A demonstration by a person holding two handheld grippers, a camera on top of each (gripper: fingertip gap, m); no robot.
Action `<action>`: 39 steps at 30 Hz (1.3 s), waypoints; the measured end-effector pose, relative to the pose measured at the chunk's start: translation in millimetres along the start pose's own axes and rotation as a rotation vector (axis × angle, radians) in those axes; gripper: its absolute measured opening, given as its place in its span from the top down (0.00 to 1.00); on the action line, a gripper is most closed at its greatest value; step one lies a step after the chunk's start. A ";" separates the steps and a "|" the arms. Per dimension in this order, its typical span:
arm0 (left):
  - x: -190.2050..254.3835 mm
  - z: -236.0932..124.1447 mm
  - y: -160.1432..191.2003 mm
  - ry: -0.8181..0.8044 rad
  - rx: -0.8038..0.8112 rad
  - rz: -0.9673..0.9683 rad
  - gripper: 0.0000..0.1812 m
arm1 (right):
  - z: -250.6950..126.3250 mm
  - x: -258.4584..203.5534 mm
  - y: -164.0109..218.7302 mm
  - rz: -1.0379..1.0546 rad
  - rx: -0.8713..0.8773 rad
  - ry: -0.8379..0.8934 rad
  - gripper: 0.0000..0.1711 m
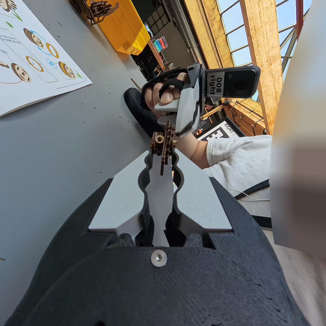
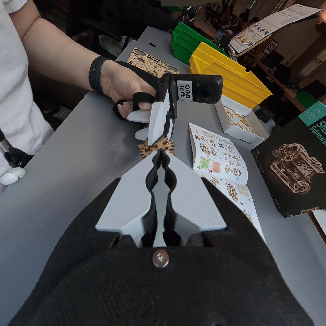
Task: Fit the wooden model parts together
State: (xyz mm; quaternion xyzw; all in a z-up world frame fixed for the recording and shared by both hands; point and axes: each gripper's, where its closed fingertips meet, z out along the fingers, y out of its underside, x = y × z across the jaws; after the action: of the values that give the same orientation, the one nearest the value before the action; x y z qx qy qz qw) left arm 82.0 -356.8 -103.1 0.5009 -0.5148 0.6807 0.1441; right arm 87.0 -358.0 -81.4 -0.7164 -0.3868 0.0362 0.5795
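- Left wrist view: my left tongs (image 1: 163, 150) are clamped on the wooden gear assembly (image 1: 163, 143).
- Right tongs (image 2: 161, 152) pinch the same gear assembly (image 2: 157, 147) above the desk (image 2: 79, 150).

Wooden gear assembly (image 1: 163, 146) held in mid-air above the grey table (image 2: 74, 141), clear of its surface. Laser-cut light plywood with dark burnt edges: toothed gear discs stacked on a small blocky hub that has a round ring on its face. In the left wrist view the gears show edge-on, upright; in the right wrist view the toothed rims (image 2: 157, 147) spread out to both sides.
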 end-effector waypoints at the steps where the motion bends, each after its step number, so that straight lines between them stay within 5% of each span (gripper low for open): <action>1: 0.4 0.4 -0.1 0.001 0.001 0.002 0.89 | 2.5 -3.0 -6.0 0.023 0.032 -0.027 1.00; 26: -6.6 0.5 -3.0 -0.045 0.021 -0.006 0.89 | 9.3 2.6 1.3 0.056 -0.014 0.000 1.00; 34: -36.9 -7.4 -15.3 -0.152 0.179 -0.287 0.89 | 6.2 23.8 29.1 0.306 -0.039 0.045 1.00; 36: -37.8 -6.3 -11.8 -0.187 0.156 -0.262 0.89 | 14.6 23.0 38.2 0.385 -0.078 0.037 0.86; 39: -33.6 -3.3 -1.9 -0.227 0.066 -0.179 0.89 | 16.8 23.4 43.0 0.426 -0.093 0.018 0.82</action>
State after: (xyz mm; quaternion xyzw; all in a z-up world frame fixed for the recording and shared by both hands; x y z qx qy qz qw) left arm 97.0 -342.5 -129.9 0.6230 -0.4582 0.6208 0.1287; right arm 116.9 -331.8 -114.5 -0.8082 -0.2230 0.1336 0.5284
